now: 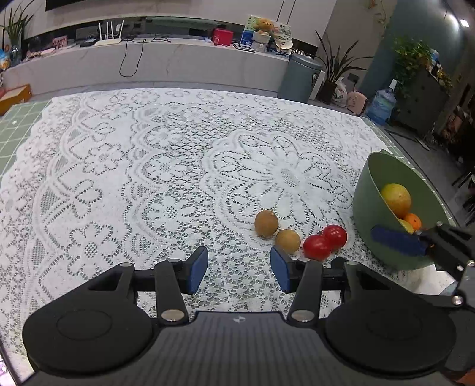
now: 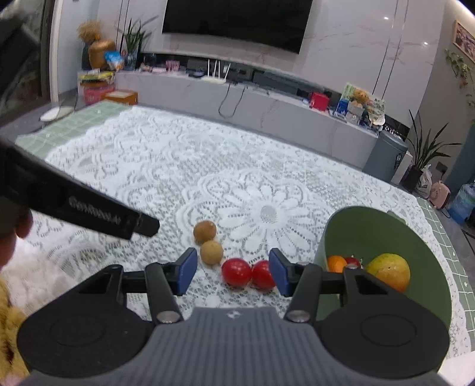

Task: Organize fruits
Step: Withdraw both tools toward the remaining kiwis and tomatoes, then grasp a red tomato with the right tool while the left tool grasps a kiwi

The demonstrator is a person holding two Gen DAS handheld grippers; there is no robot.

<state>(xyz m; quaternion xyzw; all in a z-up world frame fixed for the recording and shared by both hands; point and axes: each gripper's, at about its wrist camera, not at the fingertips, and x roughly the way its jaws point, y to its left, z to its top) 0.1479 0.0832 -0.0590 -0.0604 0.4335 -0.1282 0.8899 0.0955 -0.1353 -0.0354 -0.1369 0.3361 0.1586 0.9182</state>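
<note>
The left gripper (image 1: 239,271) sits nearest its camera, its blue pads spread with only lace between them. Just past its right pad lie two brown round fruits (image 1: 266,223), touching or nearly so, and beside them two glossy red tomatoes (image 1: 317,247) pressed together. All four rest on the white lace cloth (image 1: 148,166), which covers a green gridded mat (image 1: 17,127).

The right gripper (image 2: 233,271) is likewise spread, pinching nothing. The two tomatoes (image 2: 236,272) lie in the gap ahead of its pads, the nearer one partly hidden behind the right pad, and no contact can be seen. The brown fruits (image 2: 211,252) lie just beyond the left pad.

To the right stands one green bowl (image 2: 356,225), close to the tomatoes. In it are a large yellow-orange fruit (image 2: 389,271), one small orange (image 2: 336,263) and a sliver of something red (image 2: 353,261); the left view adds a bit of yellow fruit (image 1: 406,226) under the orange.

The left gripper's black body crosses the right view's left edge, bearing pale lettering (image 2: 94,207) too blurred to read. A fingertip (image 2: 23,224) shows beneath it.

Beyond the table run a grey cabinet (image 2: 267,110), one dark screen (image 2: 237,22), a white router (image 2: 215,71) and a red box (image 2: 319,101).
</note>
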